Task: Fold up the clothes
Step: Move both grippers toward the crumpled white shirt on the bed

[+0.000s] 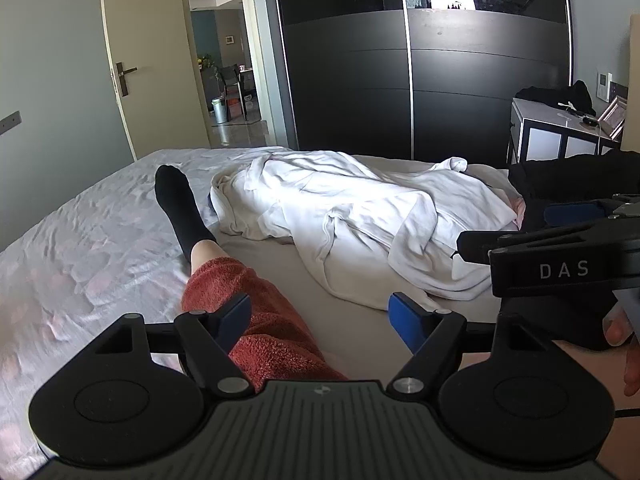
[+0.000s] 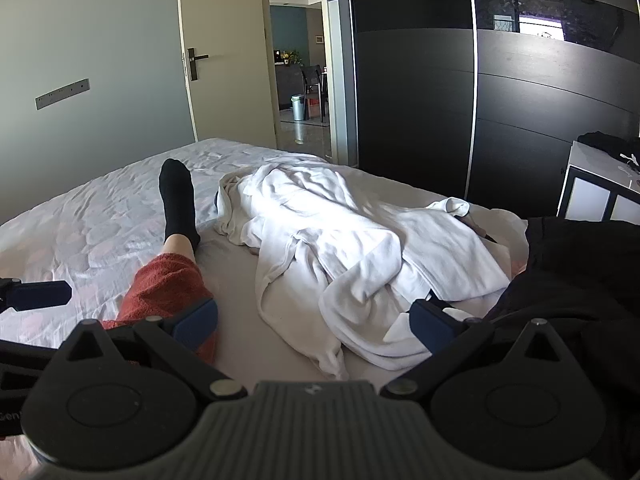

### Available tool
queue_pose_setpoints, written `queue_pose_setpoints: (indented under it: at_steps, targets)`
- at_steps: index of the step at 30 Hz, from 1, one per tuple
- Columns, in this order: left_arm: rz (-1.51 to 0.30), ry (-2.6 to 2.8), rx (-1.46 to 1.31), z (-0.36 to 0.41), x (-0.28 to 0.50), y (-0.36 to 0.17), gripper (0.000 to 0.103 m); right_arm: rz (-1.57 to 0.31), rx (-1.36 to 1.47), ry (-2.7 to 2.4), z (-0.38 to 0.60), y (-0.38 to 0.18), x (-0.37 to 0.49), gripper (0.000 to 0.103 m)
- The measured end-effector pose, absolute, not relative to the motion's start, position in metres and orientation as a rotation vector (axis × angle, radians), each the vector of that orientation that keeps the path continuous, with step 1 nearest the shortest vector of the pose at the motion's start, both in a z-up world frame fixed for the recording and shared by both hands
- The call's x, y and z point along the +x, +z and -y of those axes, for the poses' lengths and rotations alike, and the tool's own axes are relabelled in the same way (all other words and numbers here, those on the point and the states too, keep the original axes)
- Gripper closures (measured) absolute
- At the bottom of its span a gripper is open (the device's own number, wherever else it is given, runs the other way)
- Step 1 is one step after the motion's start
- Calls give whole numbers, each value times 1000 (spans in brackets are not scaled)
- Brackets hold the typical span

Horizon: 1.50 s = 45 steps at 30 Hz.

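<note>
Grippers: with left gripper (image 1: 320,316) and right gripper (image 2: 314,320) both wide open and empty, pinch the white garment's (image 2: 340,240) near hem at 12 o'clock.

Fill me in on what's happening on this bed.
A person sits on the bed, one leg stretched out, with a gripper in each hand. The left gripper and right gripper are both open and empty. A crumpled white robe lies ahead, not yet picked up. Folding hasn't started.
</note>
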<state>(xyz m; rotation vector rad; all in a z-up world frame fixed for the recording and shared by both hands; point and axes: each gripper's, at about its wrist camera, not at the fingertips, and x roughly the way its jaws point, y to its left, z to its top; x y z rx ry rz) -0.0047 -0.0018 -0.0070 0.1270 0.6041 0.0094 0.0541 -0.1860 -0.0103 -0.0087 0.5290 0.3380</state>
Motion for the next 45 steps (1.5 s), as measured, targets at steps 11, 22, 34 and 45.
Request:
queue_pose_setpoints:
  at_steps: [11, 22, 34, 45]
  targets:
    - [-641, 13, 83, -4, -3, -12, 13, -540, -41, 350, 181, -10, 53, 0]
    - [-674, 12, 56, -8, 0, -17, 13, -559, -61, 354, 178, -15, 54, 0]
    - [-695, 10, 37, -11, -1, -18, 13, -558, -99, 369, 171, -15, 50, 0]
    - [-707, 11, -16, -25, 2, -22, 13, -534, -93, 428, 169, -9, 55, 0]
